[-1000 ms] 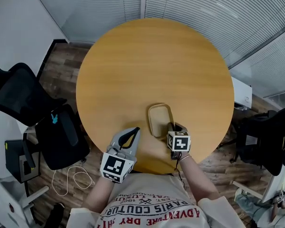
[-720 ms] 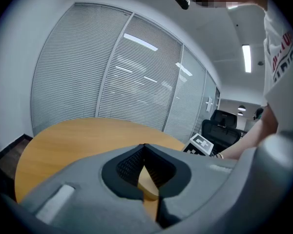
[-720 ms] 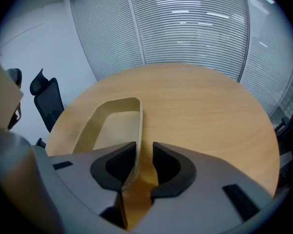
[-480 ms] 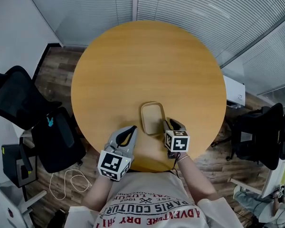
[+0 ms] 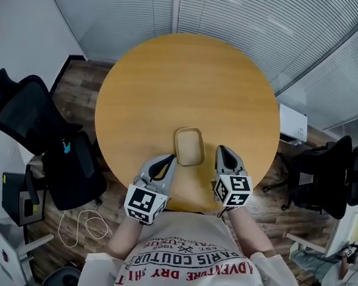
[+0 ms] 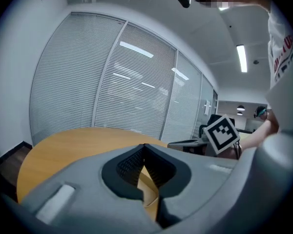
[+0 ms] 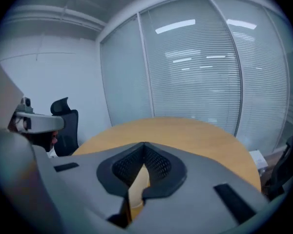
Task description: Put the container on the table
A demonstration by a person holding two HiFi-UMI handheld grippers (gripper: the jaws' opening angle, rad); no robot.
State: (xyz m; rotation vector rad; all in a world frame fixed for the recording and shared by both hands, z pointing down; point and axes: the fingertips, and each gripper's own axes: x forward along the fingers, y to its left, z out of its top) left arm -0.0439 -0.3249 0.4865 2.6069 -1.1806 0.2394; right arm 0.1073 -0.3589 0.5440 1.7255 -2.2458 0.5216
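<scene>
A tan, shallow, rounded-rectangular container [image 5: 189,146] lies flat on the round wooden table [image 5: 185,76], near its front edge. My left gripper [image 5: 169,158] hovers just left of the container's near corner, its jaws shut and empty. To the right, my right gripper [image 5: 221,149] is also shut with nothing held, a short gap away from the container. In the left gripper view the fingertips [image 6: 144,146] meet, and a bit of the container's rim [image 6: 149,188] shows below them. The right gripper view has its own fingertips [image 7: 144,144] touching above the table [image 7: 185,130].
Black office chairs stand at the left [image 5: 30,124] and right [image 5: 322,171] of the table. A white unit [image 5: 292,124] sits by the slatted glass wall. A light cable [image 5: 77,225] lies on the wooden floor at the left.
The right gripper has come off the container's near right corner and moved up and to the right. The container stays lying on the table. The left gripper has lifted slightly.
</scene>
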